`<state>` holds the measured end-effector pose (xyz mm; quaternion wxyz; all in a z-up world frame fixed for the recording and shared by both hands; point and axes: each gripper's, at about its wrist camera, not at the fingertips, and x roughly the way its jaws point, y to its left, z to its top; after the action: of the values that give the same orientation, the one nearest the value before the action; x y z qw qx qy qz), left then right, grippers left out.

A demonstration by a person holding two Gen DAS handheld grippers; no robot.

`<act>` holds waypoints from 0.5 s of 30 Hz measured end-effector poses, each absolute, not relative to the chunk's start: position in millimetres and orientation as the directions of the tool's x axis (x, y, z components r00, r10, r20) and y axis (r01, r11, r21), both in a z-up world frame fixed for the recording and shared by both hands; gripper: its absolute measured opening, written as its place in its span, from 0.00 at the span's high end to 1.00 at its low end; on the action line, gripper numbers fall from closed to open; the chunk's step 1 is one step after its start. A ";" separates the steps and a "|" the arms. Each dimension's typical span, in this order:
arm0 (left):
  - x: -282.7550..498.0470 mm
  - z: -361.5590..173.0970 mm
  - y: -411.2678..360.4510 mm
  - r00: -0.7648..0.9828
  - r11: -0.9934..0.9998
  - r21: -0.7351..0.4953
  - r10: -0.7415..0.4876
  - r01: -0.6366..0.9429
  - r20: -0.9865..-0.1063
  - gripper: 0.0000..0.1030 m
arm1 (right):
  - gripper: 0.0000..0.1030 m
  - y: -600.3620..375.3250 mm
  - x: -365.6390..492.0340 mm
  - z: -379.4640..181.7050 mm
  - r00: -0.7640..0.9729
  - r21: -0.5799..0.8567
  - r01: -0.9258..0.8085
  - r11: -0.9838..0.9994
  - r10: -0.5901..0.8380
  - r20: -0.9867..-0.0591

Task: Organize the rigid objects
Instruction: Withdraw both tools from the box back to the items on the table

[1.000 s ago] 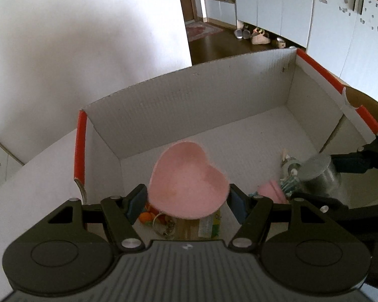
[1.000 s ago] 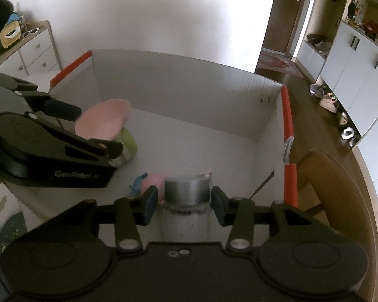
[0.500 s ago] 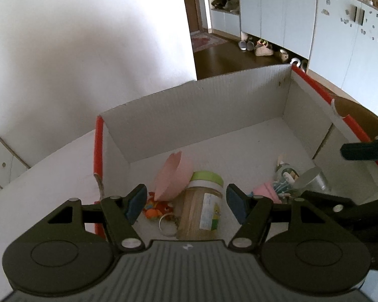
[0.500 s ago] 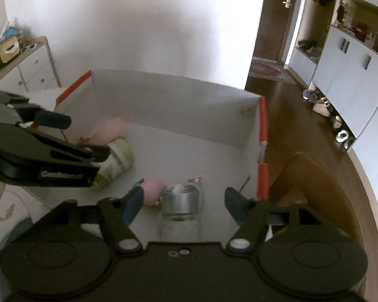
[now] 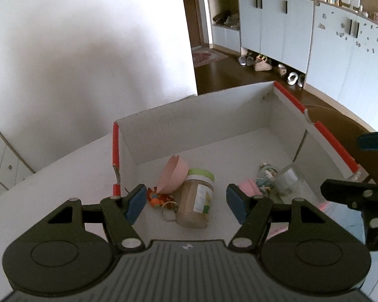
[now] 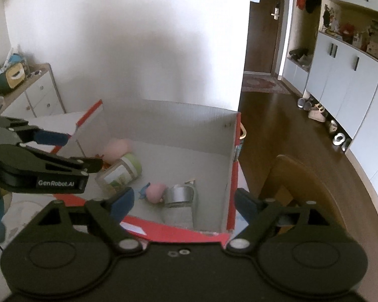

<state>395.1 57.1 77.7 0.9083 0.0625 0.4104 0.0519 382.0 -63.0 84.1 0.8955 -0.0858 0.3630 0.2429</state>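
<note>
A white cardboard box with red edges holds everything. Inside it, the pink heart-shaped bowl leans on its side against a green-lidded jar that lies down. A silver-lidded glass jar lies near the box's right wall, beside a pink toy. My left gripper hangs open above the box's near left corner, nothing between its fingers. My right gripper is above the near right corner; its jaws are opening and the silver-lidded jar lies free below them.
An orange toy and a key ring lie by the green-lidded jar. A small figurine is next to the glass jar. A wooden chair stands right of the box, white drawers at far left.
The left gripper let the pink bowl go; it now leans on the green-lidded jar. The right gripper opened off the silver-lidded jar. Both grippers rose and drew back from the box.
</note>
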 end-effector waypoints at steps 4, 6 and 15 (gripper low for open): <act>377.9 84.7 54.0 0.674 0.989 0.143 0.129 -0.034 -0.728 0.26 | 0.15 -68.0 365.3 92.3 0.629 0.029 -0.505 0.863 0.391 -0.672; 368.7 87.5 51.8 0.684 0.989 0.143 0.120 -0.023 -0.719 0.25 | 0.15 -69.6 357.5 95.4 0.629 0.036 -0.513 0.857 0.404 -0.664; 322.7 99.5 47.2 0.720 0.992 0.123 0.079 0.008 -0.689 0.24 | 0.04 -72.6 313.4 104.8 0.641 0.023 -0.547 0.837 0.436 -0.631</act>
<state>322.7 47.2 99.5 0.9255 0.0584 0.3736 0.0193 313.4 -72.6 104.8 0.9018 -0.0851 0.3244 0.2725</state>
